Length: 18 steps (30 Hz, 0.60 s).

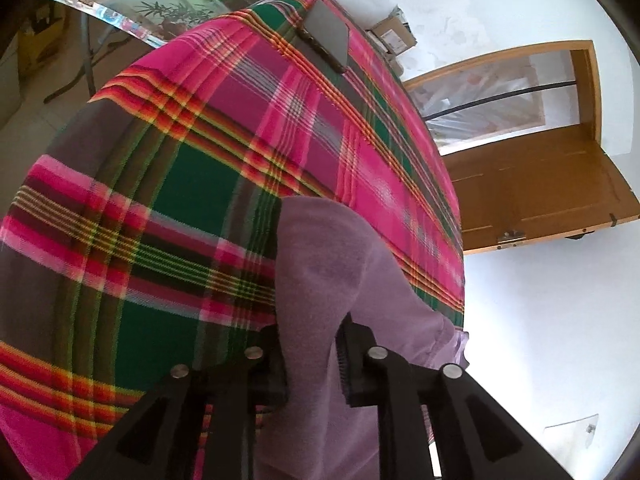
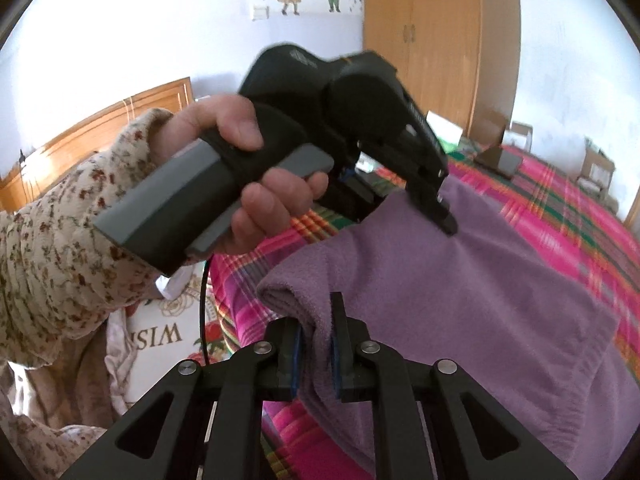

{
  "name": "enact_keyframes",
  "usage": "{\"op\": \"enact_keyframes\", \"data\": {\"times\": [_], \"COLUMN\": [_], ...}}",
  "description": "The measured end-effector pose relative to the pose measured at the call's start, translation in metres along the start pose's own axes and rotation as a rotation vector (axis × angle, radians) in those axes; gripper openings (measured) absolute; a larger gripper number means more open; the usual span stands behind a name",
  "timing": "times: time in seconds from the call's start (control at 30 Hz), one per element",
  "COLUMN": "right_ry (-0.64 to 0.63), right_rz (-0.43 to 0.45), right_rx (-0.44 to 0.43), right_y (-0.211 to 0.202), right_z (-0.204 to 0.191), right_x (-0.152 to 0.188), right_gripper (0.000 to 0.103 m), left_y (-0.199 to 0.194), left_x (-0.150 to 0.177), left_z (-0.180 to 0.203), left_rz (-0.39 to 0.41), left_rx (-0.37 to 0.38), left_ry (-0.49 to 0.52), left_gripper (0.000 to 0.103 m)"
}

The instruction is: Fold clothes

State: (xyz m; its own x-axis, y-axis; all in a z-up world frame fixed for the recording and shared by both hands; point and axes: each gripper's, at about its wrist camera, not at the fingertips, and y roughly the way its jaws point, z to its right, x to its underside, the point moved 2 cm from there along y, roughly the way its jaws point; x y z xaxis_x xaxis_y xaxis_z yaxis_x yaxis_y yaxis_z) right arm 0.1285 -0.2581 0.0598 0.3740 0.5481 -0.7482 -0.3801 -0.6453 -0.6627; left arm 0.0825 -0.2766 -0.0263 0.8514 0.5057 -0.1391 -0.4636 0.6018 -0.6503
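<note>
Fleece fills both sets of jaws. In the right wrist view, the right gripper (image 2: 314,344) has a rolled fold of the purple garment (image 2: 460,300) standing between its blue pads; the jaws sit narrowly apart with cloth between them, and whether the pads press on it I cannot tell. From those jaws the garment spreads toward two o'clock, its long axis running up to the right across the plaid bedspread (image 2: 568,200).

At twelve to one o'clock in that view the left gripper (image 2: 446,220) comes down onto the far edge of the same garment, held by the person's left hand (image 2: 240,168) in a floral sleeve (image 2: 60,240), tilted steeply downward.

In the left wrist view, the left gripper's (image 1: 310,356) jaws stand slightly apart around a raised ridge of the purple fabric (image 1: 320,264), which rises toward twelve o'clock over the bedspread (image 1: 180,184); pad contact cannot be told. A dark phone (image 1: 326,36) lies at twelve o'clock, well apart.

Both hands look equally near; the fold seems laid, so the next move likely turns on freeing the cloth without dragging it.
</note>
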Motion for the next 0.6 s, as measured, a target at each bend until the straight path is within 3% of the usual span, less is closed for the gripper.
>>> {"op": "enact_keyframes", "data": {"times": [0.1, 0.2, 0.6], "right_ry": [0.023, 0.048, 0.213], "right_rz": [-0.012, 0.008, 0.133], "right_rx": [-0.004, -0.006, 0.049], "right_y": [0.001, -0.006, -0.067], "right_z": [0.002, 0.006, 0.047], "right_x": [0.001, 0.0, 0.01], "right_gripper": [0.017, 0.026, 0.027], "left_y": [-0.005, -0.009, -0.042], "left_x": [0.002, 0.007, 0.04], "left_z": [0.002, 0.01, 0.048], "left_rz": [0.017, 0.049, 0.205], "left_rx": [-0.003, -0.044, -0.095], "left_ry": [-0.007, 0.008, 0.069], "left_gripper": [0.019, 0.023, 0.03]}}
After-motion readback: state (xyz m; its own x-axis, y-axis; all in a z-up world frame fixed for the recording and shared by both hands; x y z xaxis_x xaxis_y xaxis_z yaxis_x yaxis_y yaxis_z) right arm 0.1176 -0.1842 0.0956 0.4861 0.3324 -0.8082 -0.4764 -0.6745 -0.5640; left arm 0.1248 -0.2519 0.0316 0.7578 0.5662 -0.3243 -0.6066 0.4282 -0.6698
